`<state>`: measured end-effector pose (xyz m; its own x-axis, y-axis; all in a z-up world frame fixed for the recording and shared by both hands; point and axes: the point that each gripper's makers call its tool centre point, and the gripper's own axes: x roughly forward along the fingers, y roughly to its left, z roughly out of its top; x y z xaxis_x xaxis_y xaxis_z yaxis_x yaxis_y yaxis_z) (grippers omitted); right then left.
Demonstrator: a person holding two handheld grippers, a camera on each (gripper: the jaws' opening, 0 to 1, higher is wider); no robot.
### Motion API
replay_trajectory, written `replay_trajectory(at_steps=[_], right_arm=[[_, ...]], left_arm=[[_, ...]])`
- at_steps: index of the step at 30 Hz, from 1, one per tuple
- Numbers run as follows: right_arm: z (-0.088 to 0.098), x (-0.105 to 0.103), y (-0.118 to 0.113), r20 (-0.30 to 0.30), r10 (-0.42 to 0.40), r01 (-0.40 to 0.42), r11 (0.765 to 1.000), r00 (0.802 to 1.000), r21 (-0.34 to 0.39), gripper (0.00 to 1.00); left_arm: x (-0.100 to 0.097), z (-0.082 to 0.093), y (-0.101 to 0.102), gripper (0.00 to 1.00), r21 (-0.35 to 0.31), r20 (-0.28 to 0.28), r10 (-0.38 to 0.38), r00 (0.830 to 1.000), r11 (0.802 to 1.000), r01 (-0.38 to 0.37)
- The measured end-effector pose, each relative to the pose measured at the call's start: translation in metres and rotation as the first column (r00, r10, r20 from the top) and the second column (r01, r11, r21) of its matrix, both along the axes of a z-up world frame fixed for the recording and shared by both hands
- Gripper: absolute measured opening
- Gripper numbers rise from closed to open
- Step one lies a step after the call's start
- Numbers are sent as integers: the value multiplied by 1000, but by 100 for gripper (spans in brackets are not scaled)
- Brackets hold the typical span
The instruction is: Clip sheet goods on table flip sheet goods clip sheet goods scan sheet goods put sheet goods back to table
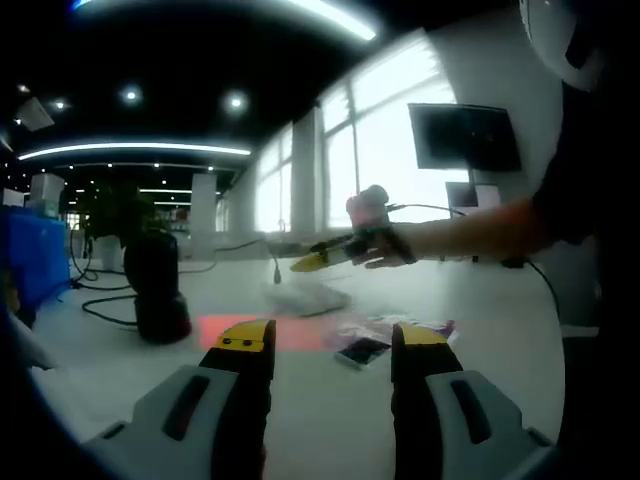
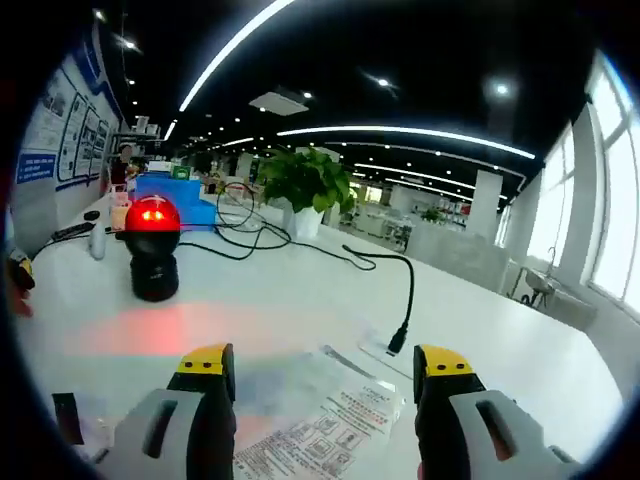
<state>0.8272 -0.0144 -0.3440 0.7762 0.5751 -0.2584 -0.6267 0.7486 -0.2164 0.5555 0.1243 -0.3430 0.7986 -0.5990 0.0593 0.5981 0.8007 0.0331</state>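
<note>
My left gripper (image 1: 332, 342) stands open low over the white table (image 1: 480, 330), with nothing between its yellow-tipped jaws. Just beyond its right jaw lie colourful flat packets (image 1: 372, 340), and farther off a pale clear packet (image 1: 305, 296). A hand holds my right gripper (image 1: 318, 260) above that pale packet. In the right gripper view, my right gripper (image 2: 325, 372) is open over a clear packet with a printed sheet (image 2: 325, 412). It holds nothing. The black scanner (image 2: 152, 255) glows red at the left, and it stands at the left of the left gripper view too (image 1: 156, 288).
A red glow (image 2: 170, 326) lies on the table in front of the scanner. A black cable (image 2: 405, 300) ends in a plug near the clear packet. A potted plant (image 2: 305, 182) and a blue box (image 2: 175, 196) stand far back. A person's arm (image 1: 500, 228) reaches in from the right.
</note>
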Motion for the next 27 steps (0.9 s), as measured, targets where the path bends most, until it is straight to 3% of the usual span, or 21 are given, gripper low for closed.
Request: replay_trajectory(at_steps=[6,17,27], right_arm=[[-24,-5,2,-71,-15,18,999,997,41,79],[-58,-9,8,-157,-2,8,999,988,39,84],[-63,-14,14,-167,9,-3,999,986,35,84]], left_arm=[[0,-1,1,39,-6,-3,-15,1000,1000,15],[0,-1,0,39,-10,-8,-19,1000,1000,18],[1,-2,-1,39,-6,-13,-17,1000,1000,17]])
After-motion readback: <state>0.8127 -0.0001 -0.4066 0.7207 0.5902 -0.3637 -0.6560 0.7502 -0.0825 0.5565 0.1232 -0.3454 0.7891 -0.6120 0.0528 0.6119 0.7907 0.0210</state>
